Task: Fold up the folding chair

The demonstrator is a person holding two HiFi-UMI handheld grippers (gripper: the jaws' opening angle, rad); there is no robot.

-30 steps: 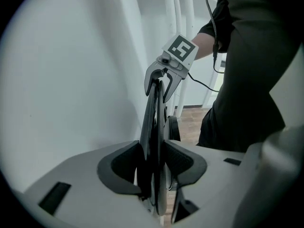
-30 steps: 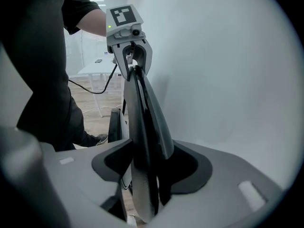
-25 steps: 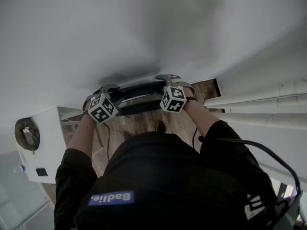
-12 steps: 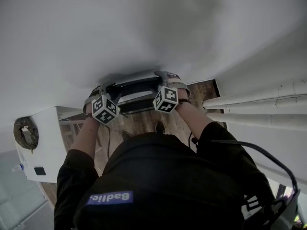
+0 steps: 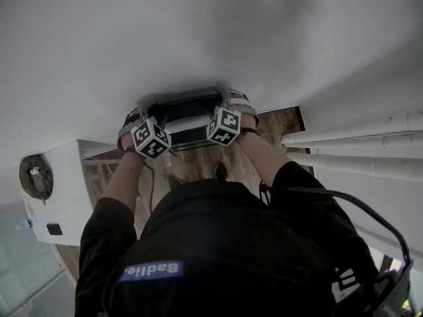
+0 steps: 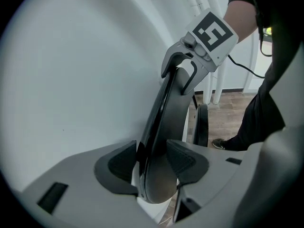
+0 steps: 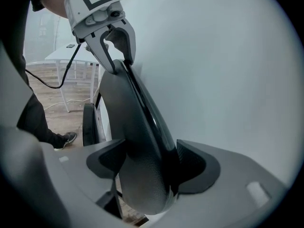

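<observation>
Folding chair (image 5: pixel 188 107): black, upright against white wall (image 5: pixel 198 32) | left gripper (image 6: pixel 152 163): jaws just been opening, both pads touching the chair's edge | right gripper (image 7: pixel 147 163): jaws just been opening, same edge clasped between both pads

Soft, even indoor light is falling across everything, leaving no hard-edged shadows; only a smoky dark patch is spreading over the plain pale grey wall (image 5: pixel 198 38) just above the glossy black plastic folding chair (image 5: pixel 188 102). The head view is looking dim and grey, and its long white pipes (image 5: pixel 357 137) are bowing with lens distortion. In both gripper views black corners are ringing the round fisheye picture, a thin bright streak is glinting along the chair's edge, and the nearest surfaces are blurring softly.
</observation>
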